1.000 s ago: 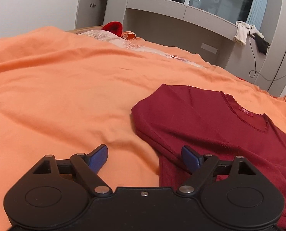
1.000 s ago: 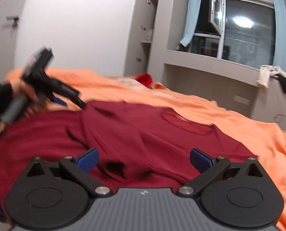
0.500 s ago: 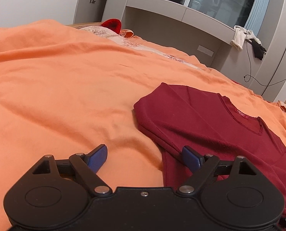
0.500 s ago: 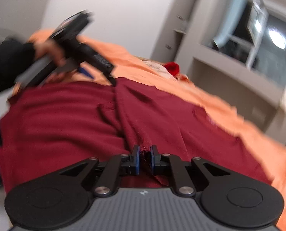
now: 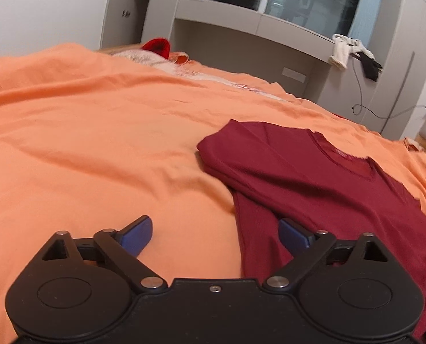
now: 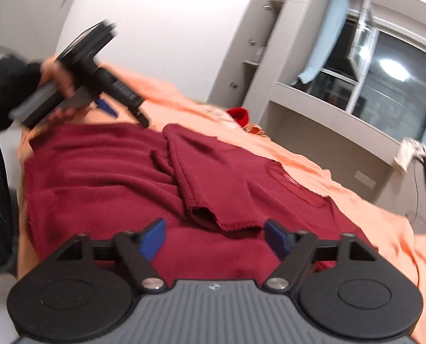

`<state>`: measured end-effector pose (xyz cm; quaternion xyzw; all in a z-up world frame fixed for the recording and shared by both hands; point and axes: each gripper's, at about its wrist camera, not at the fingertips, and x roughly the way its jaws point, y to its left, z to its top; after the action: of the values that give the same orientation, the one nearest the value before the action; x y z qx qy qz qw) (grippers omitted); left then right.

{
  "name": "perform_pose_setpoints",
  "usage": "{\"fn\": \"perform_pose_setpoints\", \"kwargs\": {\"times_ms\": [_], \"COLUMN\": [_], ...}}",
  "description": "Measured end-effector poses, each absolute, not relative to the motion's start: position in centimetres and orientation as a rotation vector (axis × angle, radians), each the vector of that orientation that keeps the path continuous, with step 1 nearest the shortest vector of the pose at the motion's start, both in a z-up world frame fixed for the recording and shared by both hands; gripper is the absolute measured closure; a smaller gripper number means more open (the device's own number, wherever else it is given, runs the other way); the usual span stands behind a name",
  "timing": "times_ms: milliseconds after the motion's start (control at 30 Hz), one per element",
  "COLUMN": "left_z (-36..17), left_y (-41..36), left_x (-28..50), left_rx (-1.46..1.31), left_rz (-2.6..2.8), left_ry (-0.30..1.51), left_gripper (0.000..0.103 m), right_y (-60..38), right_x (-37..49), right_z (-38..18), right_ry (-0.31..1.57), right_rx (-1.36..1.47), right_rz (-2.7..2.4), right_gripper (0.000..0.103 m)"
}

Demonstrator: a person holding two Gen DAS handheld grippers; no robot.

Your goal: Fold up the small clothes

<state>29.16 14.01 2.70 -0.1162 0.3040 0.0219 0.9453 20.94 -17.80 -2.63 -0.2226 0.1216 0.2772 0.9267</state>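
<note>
A dark red long-sleeved top (image 5: pixel 313 177) lies on the orange bedsheet (image 5: pixel 98 143), neckline away from me. In the right wrist view the top (image 6: pixel 98 177) has a sleeve (image 6: pixel 213 189) folded across its body, cuff just in front of my right gripper (image 6: pixel 215 238), which is open and empty above the cloth. My left gripper (image 5: pixel 215 233) is open and empty, its right finger over the top's left edge. The left gripper (image 6: pixel 109 109) also shows in the right wrist view, held in a hand at the far left.
A red item (image 5: pixel 157 46) and a pale patterned cloth (image 5: pixel 184 68) lie at the bed's far end. Grey built-in shelving (image 5: pixel 256 25) and a window stand behind. A cable (image 5: pixel 365 109) hangs at the right wall.
My right gripper was shut on the sleeve cuff half a second ago; it has opened and let the sleeve lie on the top. My left gripper has drifted slightly, still open.
</note>
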Motion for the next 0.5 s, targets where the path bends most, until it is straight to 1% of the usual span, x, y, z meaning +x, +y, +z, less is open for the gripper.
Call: {"fn": "perform_pose_setpoints", "kwargs": {"times_ms": [33, 167, 300, 367, 500], "left_z": [2.7, 2.7, 2.7, 2.8, 2.7], "left_y": [13.8, 13.1, 13.6, 14.2, 14.7], "left_x": [28.4, 24.9, 21.8, 20.4, 18.3], "left_rx": [-0.224, -0.193, -0.242, -0.286, -0.349], "left_rz": [0.042, 0.040, 0.060, 0.075, 0.107], "left_ry": [0.614, 0.595, 0.562, 0.540, 0.517], "left_gripper": [0.005, 0.004, 0.004, 0.004, 0.004], "right_y": [-18.6, -20.3, -22.7, -24.1, -26.3], "right_x": [20.3, 17.9, 15.7, 14.7, 14.2], "right_z": [-2.7, -3.2, -3.5, -3.4, -3.6], "right_ry": [0.252, 0.292, 0.344, 0.362, 0.423], "right_rx": [-0.435, -0.382, -0.237, -0.138, 0.059], "right_rz": [0.569, 0.532, 0.501, 0.469, 0.423], "right_gripper": [0.005, 0.005, 0.005, 0.009, 0.033]}}
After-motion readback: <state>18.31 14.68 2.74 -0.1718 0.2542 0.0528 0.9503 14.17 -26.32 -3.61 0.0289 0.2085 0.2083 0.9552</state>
